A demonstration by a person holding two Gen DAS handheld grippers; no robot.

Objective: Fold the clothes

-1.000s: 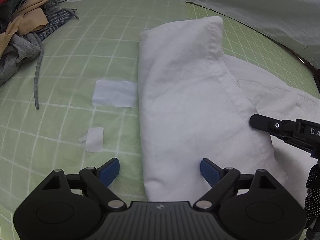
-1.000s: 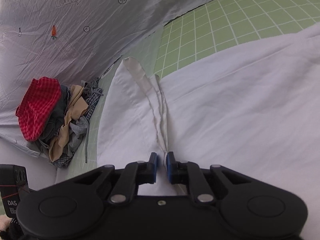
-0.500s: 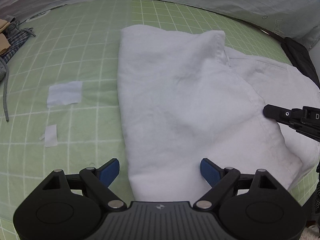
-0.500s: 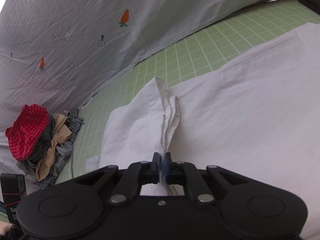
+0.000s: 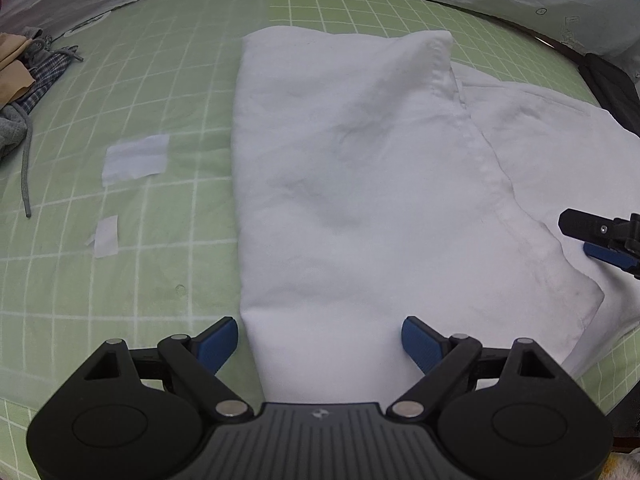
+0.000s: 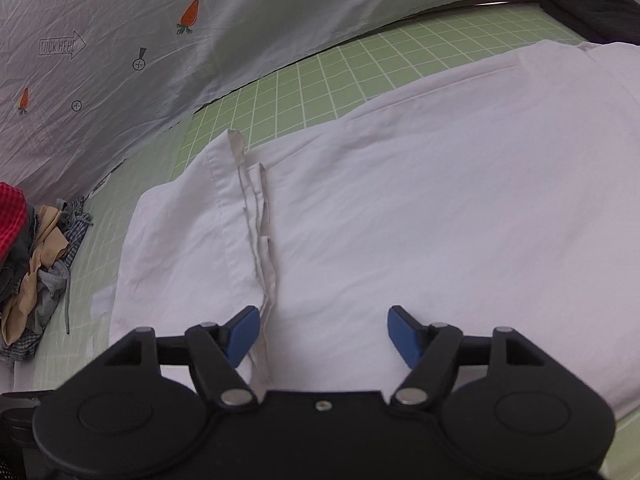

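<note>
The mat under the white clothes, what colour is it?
Light green mat with white grid lines, clearest from the left wrist.

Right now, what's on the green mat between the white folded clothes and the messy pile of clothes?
In the left wrist view, two white paper scraps lie on the green mat between the white garment and the clothes pile.

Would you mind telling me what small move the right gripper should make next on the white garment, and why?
Probably lift the right gripper clear. Its jaws are opening, with the hem edge lying loose by the left pad. The white garment already lies folded on the green mat, and the left gripper is open above it.
</note>
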